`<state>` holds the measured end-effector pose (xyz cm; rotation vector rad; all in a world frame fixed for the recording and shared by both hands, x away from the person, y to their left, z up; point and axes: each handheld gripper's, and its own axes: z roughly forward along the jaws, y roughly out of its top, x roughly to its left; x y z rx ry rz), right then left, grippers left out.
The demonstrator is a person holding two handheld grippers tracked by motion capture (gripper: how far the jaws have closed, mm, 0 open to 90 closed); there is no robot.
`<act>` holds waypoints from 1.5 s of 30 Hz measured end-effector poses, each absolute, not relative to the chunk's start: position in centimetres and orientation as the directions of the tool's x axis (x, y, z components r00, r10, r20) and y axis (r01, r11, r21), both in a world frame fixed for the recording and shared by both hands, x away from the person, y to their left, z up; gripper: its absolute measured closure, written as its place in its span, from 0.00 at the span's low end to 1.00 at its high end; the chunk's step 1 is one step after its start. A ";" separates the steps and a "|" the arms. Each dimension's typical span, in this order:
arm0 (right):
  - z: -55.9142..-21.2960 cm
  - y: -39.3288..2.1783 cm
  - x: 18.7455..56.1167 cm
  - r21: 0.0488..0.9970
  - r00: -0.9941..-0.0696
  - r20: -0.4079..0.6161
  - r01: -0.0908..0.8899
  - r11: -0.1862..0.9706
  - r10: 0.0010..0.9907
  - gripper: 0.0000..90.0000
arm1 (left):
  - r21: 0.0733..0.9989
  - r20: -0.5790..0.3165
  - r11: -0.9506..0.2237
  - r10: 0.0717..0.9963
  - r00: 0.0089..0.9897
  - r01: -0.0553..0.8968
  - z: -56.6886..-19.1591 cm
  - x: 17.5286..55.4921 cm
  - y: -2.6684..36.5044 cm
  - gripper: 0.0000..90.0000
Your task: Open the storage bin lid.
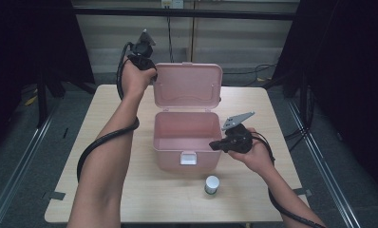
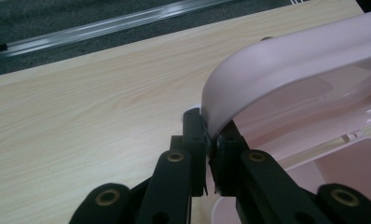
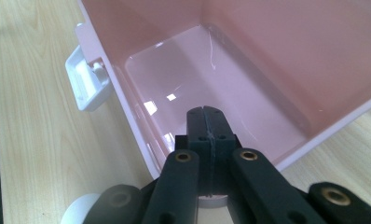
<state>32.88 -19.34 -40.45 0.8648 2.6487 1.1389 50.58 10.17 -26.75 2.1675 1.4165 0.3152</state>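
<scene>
From above, my left gripper (image 1: 148, 71) holds the pink box's lid (image 1: 188, 86) upright so the box (image 1: 187, 140) stays open. Left gripper view: jaws clamp the lid's rim (image 2: 230, 100). Right gripper view: my right gripper (image 3: 206, 122), jaws together and empty, hangs over the box's near corner.

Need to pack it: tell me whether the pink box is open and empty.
Open and empty. The pink box has its lid standing upright, pinched by the left gripper; its bare floor shows in the right gripper view.
</scene>
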 end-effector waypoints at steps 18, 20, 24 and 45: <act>-40.6 -19.5 32.9 0.713 -0.824 0.113 0.456 0.533 0.555 1.00 | 0.555 -0.112 -0.265 0.916 0.386 0.789 -27.8 52.1 9.9 0.96; -40.6 -19.5 32.9 0.716 -0.823 0.115 0.456 0.528 0.556 1.00 | 0.555 -0.106 -0.264 0.918 0.382 0.789 -27.9 52.2 9.8 0.96; -40.6 -19.6 32.9 0.720 -0.822 0.119 0.458 0.522 0.556 1.00 | 0.556 -0.105 -0.264 0.918 0.382 0.788 -28.1 52.4 9.8 0.96; -40.6 -19.6 32.9 0.721 -0.828 0.109 0.447 0.530 0.550 1.00 | 0.555 -0.123 -0.246 0.920 0.371 0.794 -29.3 54.1 9.8 0.95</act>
